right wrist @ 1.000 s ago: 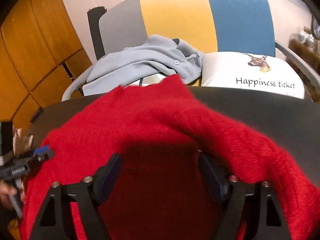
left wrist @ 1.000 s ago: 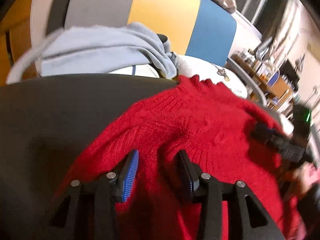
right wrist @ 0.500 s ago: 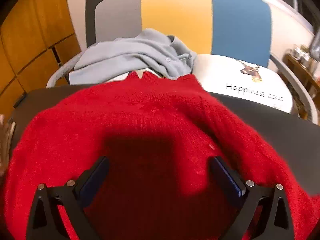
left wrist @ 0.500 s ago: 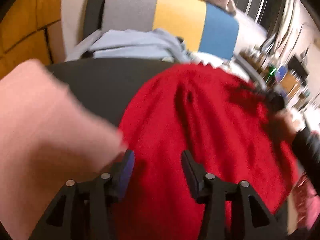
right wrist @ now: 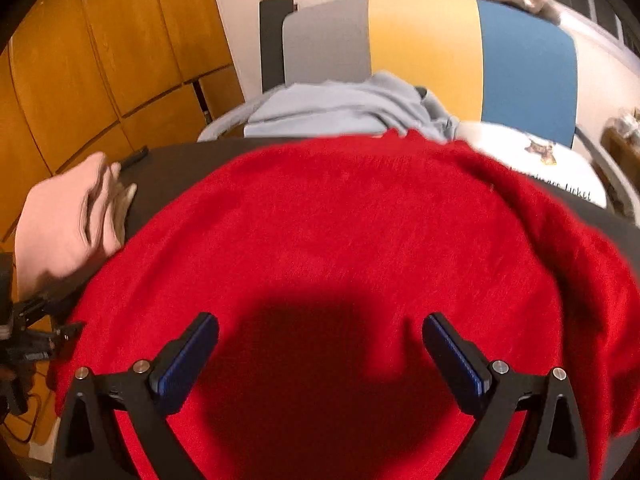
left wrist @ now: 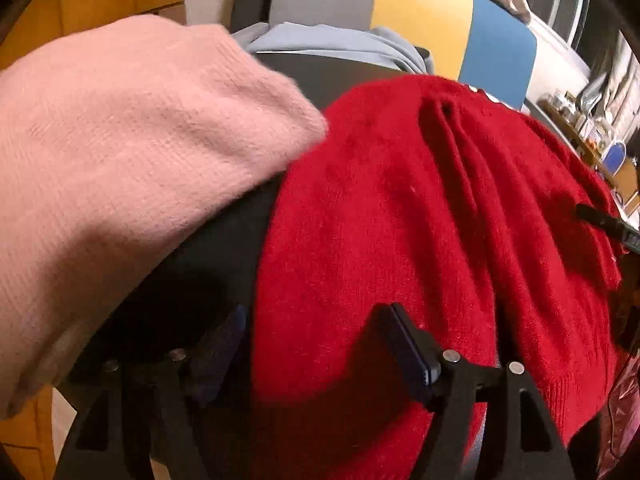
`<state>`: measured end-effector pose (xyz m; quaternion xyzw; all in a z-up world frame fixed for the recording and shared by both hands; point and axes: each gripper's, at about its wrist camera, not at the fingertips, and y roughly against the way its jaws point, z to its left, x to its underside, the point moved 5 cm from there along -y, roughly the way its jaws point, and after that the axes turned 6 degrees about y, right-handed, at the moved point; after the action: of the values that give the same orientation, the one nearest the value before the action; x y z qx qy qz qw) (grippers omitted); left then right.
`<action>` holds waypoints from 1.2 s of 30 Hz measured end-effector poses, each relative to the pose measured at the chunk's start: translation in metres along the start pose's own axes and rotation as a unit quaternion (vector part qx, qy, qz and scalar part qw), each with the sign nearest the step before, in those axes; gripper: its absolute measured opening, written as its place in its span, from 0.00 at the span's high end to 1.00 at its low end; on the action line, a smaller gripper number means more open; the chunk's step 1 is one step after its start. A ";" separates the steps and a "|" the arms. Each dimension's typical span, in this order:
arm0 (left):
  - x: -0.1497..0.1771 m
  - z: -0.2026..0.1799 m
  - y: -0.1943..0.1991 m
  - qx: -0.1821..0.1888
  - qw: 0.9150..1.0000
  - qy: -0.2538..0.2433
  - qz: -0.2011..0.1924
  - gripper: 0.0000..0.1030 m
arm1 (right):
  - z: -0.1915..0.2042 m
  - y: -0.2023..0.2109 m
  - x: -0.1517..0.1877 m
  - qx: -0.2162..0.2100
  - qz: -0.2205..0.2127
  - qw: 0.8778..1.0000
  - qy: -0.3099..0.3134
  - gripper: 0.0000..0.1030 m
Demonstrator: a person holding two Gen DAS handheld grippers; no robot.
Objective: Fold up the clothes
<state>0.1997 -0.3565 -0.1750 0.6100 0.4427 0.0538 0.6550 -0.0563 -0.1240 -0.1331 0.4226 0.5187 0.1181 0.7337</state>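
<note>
**Red sweater flat on the dark worktop, both claws empty above it**

While the red sweater [right wrist: 344, 216] lies spread over most of the dark worktop [right wrist: 180, 164], both claws hang over its near part and grip nothing. Seen from the right wrist, the right claw [right wrist: 320, 354] stands at its widest, its blue pads [right wrist: 184, 356] well apart, with only flat red knit and the claw's own shadow between them. The sweater's far hem reaches the worktop's far edge, and its right side runs on toward the right edge in a soft ridge.

Seen from the left wrist, the left claw [left wrist: 316, 344] straddles the sweater's left border near the worktop's near edge: one pad [left wrist: 412, 348] is over the red knit, the other [left wrist: 224, 344] over bare dark worktop. Its jaws are opening, and nothing is pinched between them (the cloth lies flat beneath). Long lengthwise creases [left wrist: 472, 184] run down the sweater toward the right edge.

A pink knitted garment [left wrist: 120, 168] bulks at the worktop's left edge, close beside the sweater; whether the two touch cannot be told. Beyond the far edge stands a chair with a grey, yellow and blue back [right wrist: 428, 52], a light blue garment [right wrist: 344, 108] heaped on its seat, and a white cushion with a deer print [right wrist: 540, 156] beside that.
</note>
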 end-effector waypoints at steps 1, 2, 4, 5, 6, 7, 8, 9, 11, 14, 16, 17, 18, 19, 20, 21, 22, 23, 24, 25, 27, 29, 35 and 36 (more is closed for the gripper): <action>0.000 -0.004 0.001 0.003 1.000 -0.006 -0.003 0.67 | 0.001 -0.006 0.008 -0.001 0.009 1.000 -0.007 0.00; -0.002 -0.008 0.001 0.010 1.000 -0.006 -0.005 0.91 | 0.000 -0.015 0.016 -0.001 0.022 1.000 -0.014 0.00; -0.009 -0.014 0.003 0.027 1.000 0.002 -0.007 0.91 | 0.002 -0.017 0.019 0.008 0.014 1.000 -0.009 0.00; -0.015 -0.017 0.006 0.040 0.999 0.010 -0.014 0.91 | 0.001 -0.017 0.019 0.009 0.014 1.000 -0.011 0.00; -0.025 -0.018 0.012 0.050 0.998 0.018 -0.028 0.91 | 0.001 -0.018 0.020 0.008 0.015 1.000 -0.011 0.00; -0.035 -0.018 0.019 0.057 0.997 0.025 -0.043 0.91 | 0.000 -0.018 0.021 0.004 0.013 1.000 -0.014 0.00; -0.049 -0.018 0.030 0.061 0.996 0.031 -0.063 0.91 | -0.001 -0.018 0.021 0.000 0.010 1.000 -0.018 0.00; -0.064 -0.017 0.040 0.061 0.994 0.036 -0.084 0.91 | -0.002 -0.017 0.021 -0.004 0.007 1.000 -0.021 0.00; -0.099 -0.003 0.060 0.046 0.990 0.049 -0.123 0.91 | -0.004 -0.016 0.022 -0.014 0.000 0.999 -0.030 0.00; -0.146 0.027 0.086 0.002 0.983 0.075 -0.170 0.91 | -0.009 -0.012 0.023 -0.034 -0.012 0.998 -0.048 0.00; -0.174 0.045 0.100 -0.031 0.976 0.086 -0.200 0.91 | -0.012 -0.010 0.023 -0.046 -0.019 0.997 -0.058 0.00; -0.187 0.055 0.107 -0.052 0.971 0.087 -0.215 0.91 | -0.013 -0.010 0.023 -0.047 -0.020 0.997 -0.059 0.00; -0.199 0.062 0.110 -0.074 0.968 0.084 -0.226 0.91 | -0.013 -0.011 0.022 -0.047 -0.020 0.997 -0.060 0.00; -0.212 0.068 0.110 -0.094 0.965 0.077 -0.234 0.89 | -0.013 -0.011 0.022 -0.048 -0.021 0.997 -0.061 0.00; -0.219 0.077 0.105 -0.116 0.966 0.071 -0.222 0.84 | -0.014 -0.011 0.022 -0.048 -0.022 0.997 -0.062 0.00; -0.224 0.087 0.098 -0.138 0.968 0.065 -0.200 0.80 | -0.013 -0.011 0.021 -0.046 -0.021 0.997 -0.060 0.00; -0.228 0.099 0.088 -0.144 0.971 0.077 -0.174 0.75 | -0.013 -0.011 0.021 -0.044 -0.020 0.997 -0.058 0.00; -0.232 0.112 0.077 -0.142 0.974 0.100 -0.146 0.73 | -0.013 -0.011 0.021 -0.042 -0.019 0.997 -0.057 0.00; -0.234 0.122 0.070 -0.143 0.973 0.122 -0.132 0.71 | -0.013 -0.011 0.021 -0.040 -0.018 0.998 -0.055 0.00; -0.233 0.130 0.072 -0.152 0.969 0.141 -0.133 0.71 | -0.013 -0.011 0.021 -0.038 -0.018 0.998 -0.054 0.00; -0.227 0.133 0.087 -0.171 0.956 0.167 -0.169 0.71 | -0.013 -0.011 0.021 -0.037 -0.018 0.998 -0.054 0.00; -0.219 0.116 0.103 -0.153 0.952 0.167 -0.206 0.68 | -0.013 -0.011 0.022 -0.038 -0.019 0.998 -0.055 0.00; -0.169 -0.017 0.064 0.040 0.985 0.050 -0.162 0.58 | -0.012 -0.013 0.021 -0.030 -0.018 0.998 -0.054 0.00; -0.154 -0.040 0.047 0.068 0.987 0.032 -0.139 0.58 | -0.012 -0.013 0.021 -0.029 -0.018 0.998 -0.054 0.00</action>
<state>0.1033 -0.4084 -0.0502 0.5839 0.5469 -0.0483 0.5981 -0.0607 -0.1130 -0.1577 0.3977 0.4824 0.0973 0.7744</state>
